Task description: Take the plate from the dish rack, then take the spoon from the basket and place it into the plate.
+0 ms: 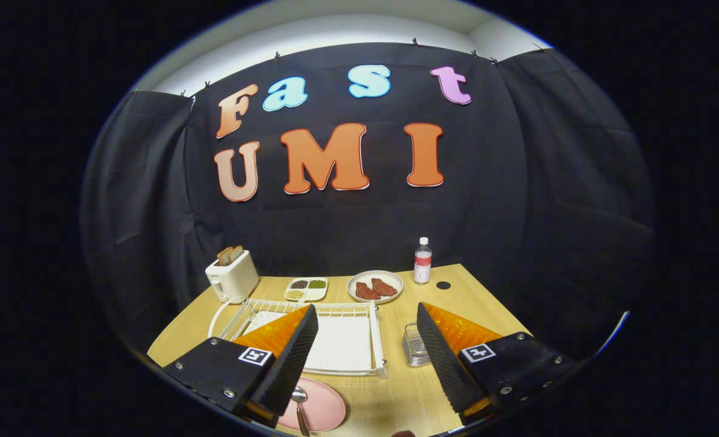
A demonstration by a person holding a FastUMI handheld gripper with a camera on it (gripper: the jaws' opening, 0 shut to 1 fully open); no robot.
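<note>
We see the gripper (368, 358) spread open, holding nothing, above the table (spoon (299, 408) already on the pink plate (323, 406)) near the dish rack (347, 346).

Gripper (368, 352) fingers spread wide over table (408, 388), spoon (300, 408) lying in pink plate (323, 408) by left finger, dish rack (341, 340) and basket (415, 346) ahead.

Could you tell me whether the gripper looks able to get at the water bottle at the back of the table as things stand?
Probably yes: the gripper is open, and the bottle stands apart beyond the fingers.
</note>
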